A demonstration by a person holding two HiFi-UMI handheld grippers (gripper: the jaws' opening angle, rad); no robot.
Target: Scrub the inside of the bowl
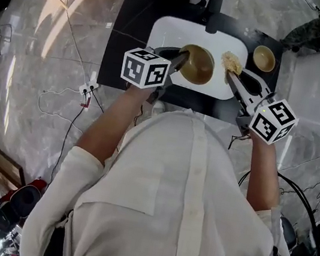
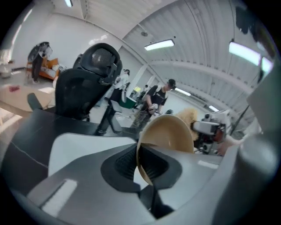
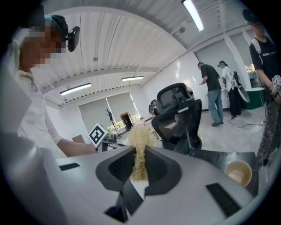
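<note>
My left gripper (image 1: 181, 56) was clenched on the rim of the wooden bowl (image 1: 198, 65), holding it tilted over the white tray (image 1: 163, 34) on the black tabletop (image 1: 127, 34). My right gripper (image 1: 232, 75) had its jaws pinched on a pale fibrous scrubber (image 1: 232, 61), just beside the bowl's rim and not yet inside it. To scrub well, I judged I should grip the rim firmly, turn the opening toward the scrubber, and press it around the inner wall in circles without levering the bowl loose.

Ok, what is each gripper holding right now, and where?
Left gripper clamps the bowl by its rim; right gripper pinches the scrubber at one end.
</note>
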